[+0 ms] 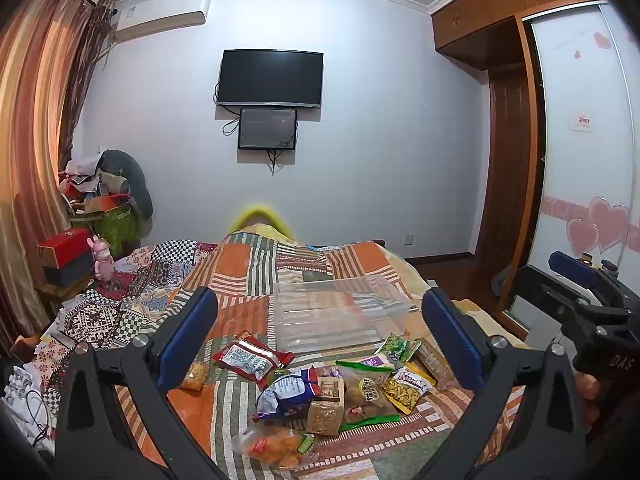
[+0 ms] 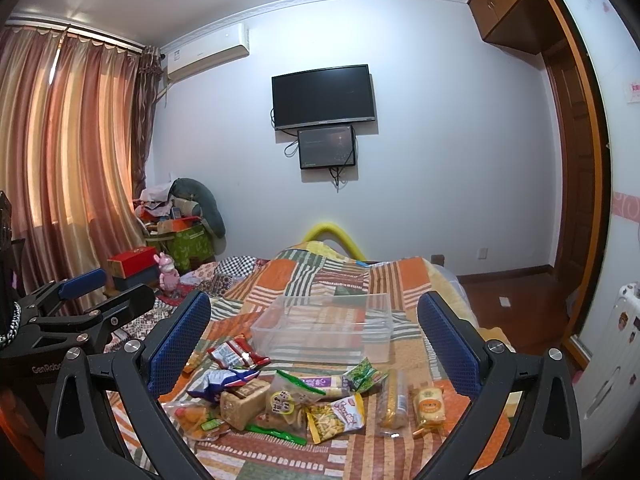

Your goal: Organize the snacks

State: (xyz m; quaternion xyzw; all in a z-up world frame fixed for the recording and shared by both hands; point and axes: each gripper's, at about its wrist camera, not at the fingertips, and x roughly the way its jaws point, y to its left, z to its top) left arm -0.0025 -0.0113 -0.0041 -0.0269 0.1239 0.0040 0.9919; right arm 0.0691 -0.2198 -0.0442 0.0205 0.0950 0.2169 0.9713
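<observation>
Several snack packets lie in a loose pile on the patchwork bedspread, among them a red packet [image 1: 253, 358], a blue and white bag [image 1: 286, 394], a brown block [image 1: 326, 406] and a yellow bag [image 2: 335, 416]. An empty clear plastic box [image 1: 340, 312] stands just behind the pile; it also shows in the right wrist view [image 2: 324, 326]. My left gripper [image 1: 320, 330] is open and empty, held above the pile. My right gripper [image 2: 314, 340] is open and empty too, above the pile. Each gripper shows at the edge of the other's view.
The patchwork bedspread [image 1: 240, 268] covers the bed. A bedside stand at the left holds a red box [image 1: 64, 248] and a pink toy [image 1: 102, 260]. Curtains hang at the left; a wardrobe with a sliding door [image 1: 580, 160] stands at the right. A TV [image 1: 270, 78] hangs on the far wall.
</observation>
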